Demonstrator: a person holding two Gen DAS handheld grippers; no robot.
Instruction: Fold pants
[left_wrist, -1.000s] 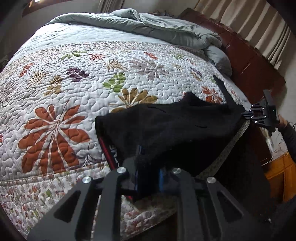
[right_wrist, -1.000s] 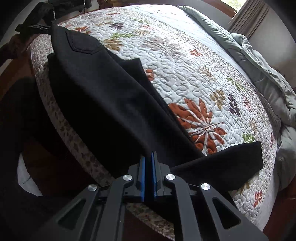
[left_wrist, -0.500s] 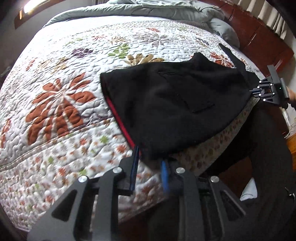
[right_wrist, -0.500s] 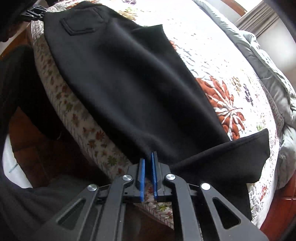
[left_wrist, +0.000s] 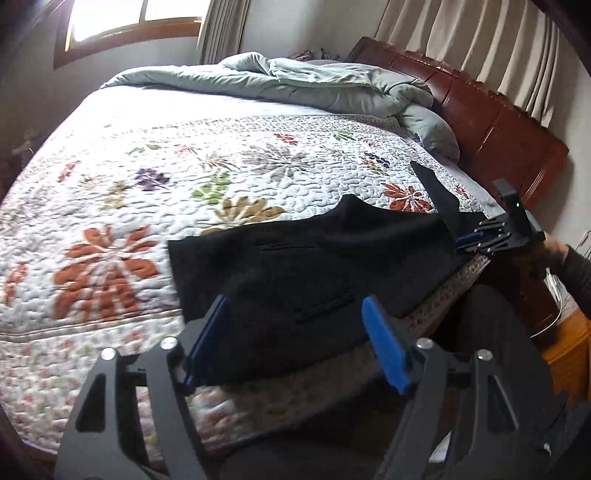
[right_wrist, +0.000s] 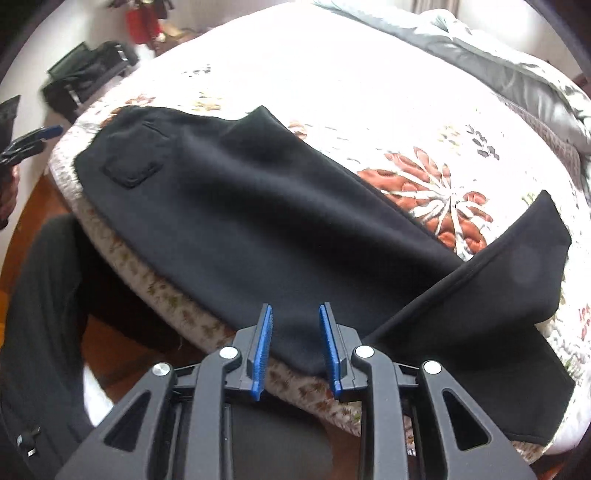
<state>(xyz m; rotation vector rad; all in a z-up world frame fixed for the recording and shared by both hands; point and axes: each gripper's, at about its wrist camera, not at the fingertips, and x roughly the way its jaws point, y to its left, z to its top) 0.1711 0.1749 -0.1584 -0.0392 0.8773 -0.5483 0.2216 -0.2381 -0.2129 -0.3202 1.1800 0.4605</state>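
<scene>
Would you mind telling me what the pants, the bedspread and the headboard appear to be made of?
Pants: thick, matte black knit, perhaps fleece; soft drape, no sheen.
Bedspread: quilted cotton-like fabric, white with a floral print; puckered stitching shows.
Headboard: reddish-brown wood, glossy varnish; highlights on carved panels.

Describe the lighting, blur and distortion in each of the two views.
Left wrist view: the window is blown out white, the quilt at left is smeared by motion blur, and the fisheye bends the headboard. Right wrist view: daylight washes out the far quilt, the upper left corner is blurred, the black pants stay fairly sharp, and the bed bulges like a dome.
</scene>
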